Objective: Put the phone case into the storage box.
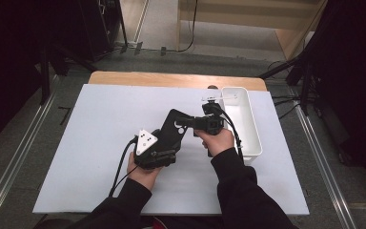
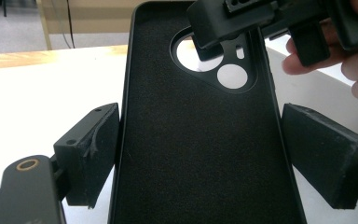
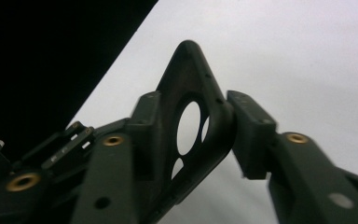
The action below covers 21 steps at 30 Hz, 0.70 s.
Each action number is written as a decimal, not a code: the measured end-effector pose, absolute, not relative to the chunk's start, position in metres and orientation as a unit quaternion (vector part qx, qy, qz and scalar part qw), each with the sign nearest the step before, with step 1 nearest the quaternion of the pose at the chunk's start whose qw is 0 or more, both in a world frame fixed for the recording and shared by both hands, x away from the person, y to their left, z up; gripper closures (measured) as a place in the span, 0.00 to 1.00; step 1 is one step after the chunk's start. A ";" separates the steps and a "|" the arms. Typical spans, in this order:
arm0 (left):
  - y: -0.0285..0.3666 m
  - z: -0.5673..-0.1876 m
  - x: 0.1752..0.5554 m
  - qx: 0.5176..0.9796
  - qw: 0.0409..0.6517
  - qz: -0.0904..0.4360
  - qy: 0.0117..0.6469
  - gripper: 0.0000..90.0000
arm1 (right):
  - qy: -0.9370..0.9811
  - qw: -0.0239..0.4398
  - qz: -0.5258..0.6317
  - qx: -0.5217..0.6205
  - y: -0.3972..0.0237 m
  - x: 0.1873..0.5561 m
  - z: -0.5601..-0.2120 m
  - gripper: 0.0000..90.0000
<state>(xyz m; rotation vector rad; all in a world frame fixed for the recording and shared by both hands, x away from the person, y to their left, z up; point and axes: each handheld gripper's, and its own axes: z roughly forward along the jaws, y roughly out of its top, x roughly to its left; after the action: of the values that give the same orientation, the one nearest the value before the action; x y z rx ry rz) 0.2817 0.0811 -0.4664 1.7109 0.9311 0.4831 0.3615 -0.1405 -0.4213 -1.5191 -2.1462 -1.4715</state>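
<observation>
A black phone case [image 1: 174, 131] with a camera cutout is held above the white table cover, its soft inner side [image 2: 191, 154] facing the left gripper's camera. My left gripper [image 1: 164, 143] clamps it across its width near the lower end, with one pad [image 2: 93, 149] against each long edge. My right gripper [image 1: 187, 123] comes in from the right at the cutout end. In the right gripper view its pads [image 3: 247, 121] press on both sides of the case [image 3: 186, 79] there. The right gripper [image 2: 242, 18] also shows at the top of the left gripper view.
A long white bin [image 1: 253, 125] stands at the right of the white cover [image 1: 90, 143], close behind the right hand. A small clear piece [image 1: 218, 98] lies by the bin's far end. A wooden table edge [image 1: 171, 78] shows behind the cover.
</observation>
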 end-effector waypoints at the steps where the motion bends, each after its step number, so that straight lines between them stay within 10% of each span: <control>1: 0.081 -0.467 0.281 0.720 0.536 0.203 0.391 0.16 | -0.709 0.066 -0.487 -0.505 -0.141 0.362 -0.421 0.66; 21: 0.077 -0.468 0.276 0.722 0.531 0.231 0.380 0.15 | -0.686 0.104 -0.483 -0.534 -0.148 0.364 -0.417 0.83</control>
<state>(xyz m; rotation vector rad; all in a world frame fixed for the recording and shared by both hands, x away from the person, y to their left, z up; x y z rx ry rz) 0.2763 0.0767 -0.4682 1.7219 0.9068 0.5506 0.3644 -0.1476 -0.4175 -1.5763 -2.0233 -1.4245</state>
